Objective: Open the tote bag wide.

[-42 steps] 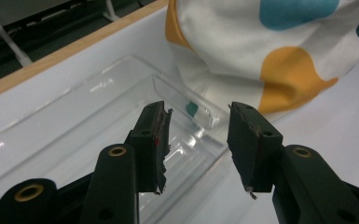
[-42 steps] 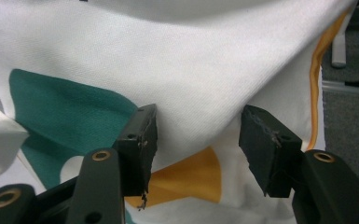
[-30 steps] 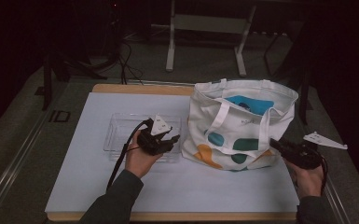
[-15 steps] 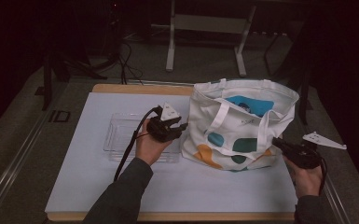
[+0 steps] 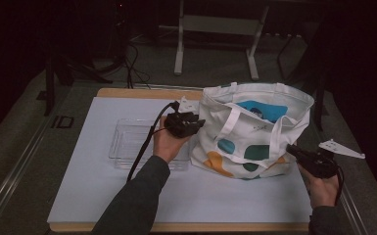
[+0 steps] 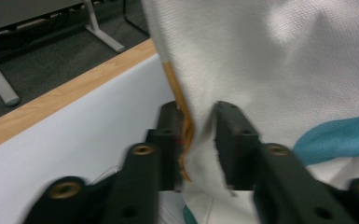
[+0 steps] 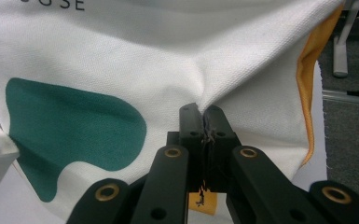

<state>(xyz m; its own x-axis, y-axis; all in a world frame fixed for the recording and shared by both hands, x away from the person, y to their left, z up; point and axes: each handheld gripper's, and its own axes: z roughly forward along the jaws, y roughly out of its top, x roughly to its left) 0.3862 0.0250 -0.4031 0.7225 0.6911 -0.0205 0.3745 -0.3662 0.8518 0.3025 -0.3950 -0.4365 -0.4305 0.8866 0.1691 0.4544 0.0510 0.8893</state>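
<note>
Our white tote bag (image 5: pixel 254 132) stands upright on the right half of the table (image 5: pixel 93 196), just right of a clear plastic tray (image 5: pixel 127 147). Our right tool (image 7: pixel 204 122) is pressed together, pinching a fold of the bag's near right corner. Our left tool (image 6: pixel 200 135) is at the bag's left edge; its jaws have just been closing, with the cloth edge between them, yet a gap remains and the pads (image 6: pixel 231 135) do not press it.
</note>
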